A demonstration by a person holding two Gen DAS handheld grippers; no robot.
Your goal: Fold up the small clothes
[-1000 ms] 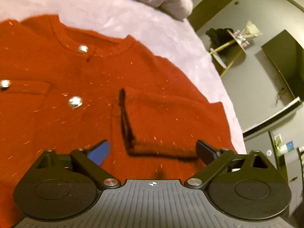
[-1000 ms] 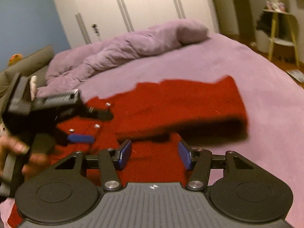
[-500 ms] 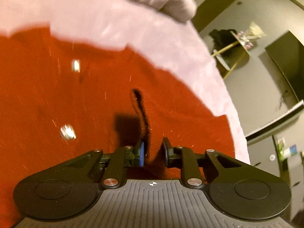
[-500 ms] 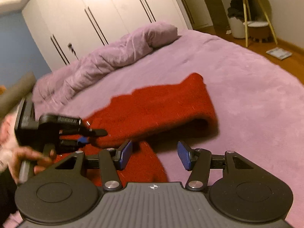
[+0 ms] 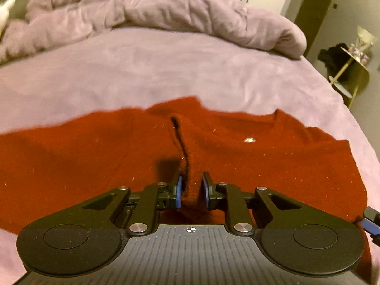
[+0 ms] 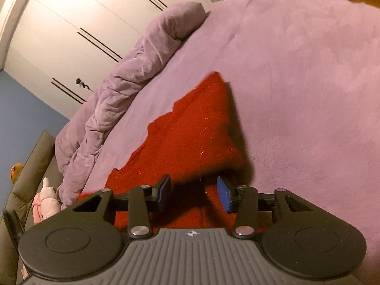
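Nearby, bunched duvet [image 5: 152, 16], wardrobe [image 6: 78, 19], plush toy [image 6: 46, 200]

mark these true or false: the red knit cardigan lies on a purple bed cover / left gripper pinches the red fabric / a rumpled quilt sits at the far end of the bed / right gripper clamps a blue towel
1. The red knit cardigan lies on a purple plush bed cover: true.
2. The left gripper pinches a fold of the red fabric: true.
3. A rumpled purple quilt sits at the far end of the bed: true.
4. The right gripper clamps a blue towel: false. No towel shows; its jaws are closing over the cardigan's edge, pads not yet pressing.
5. The cardigan hangs on a chair: false, it is on the bed.
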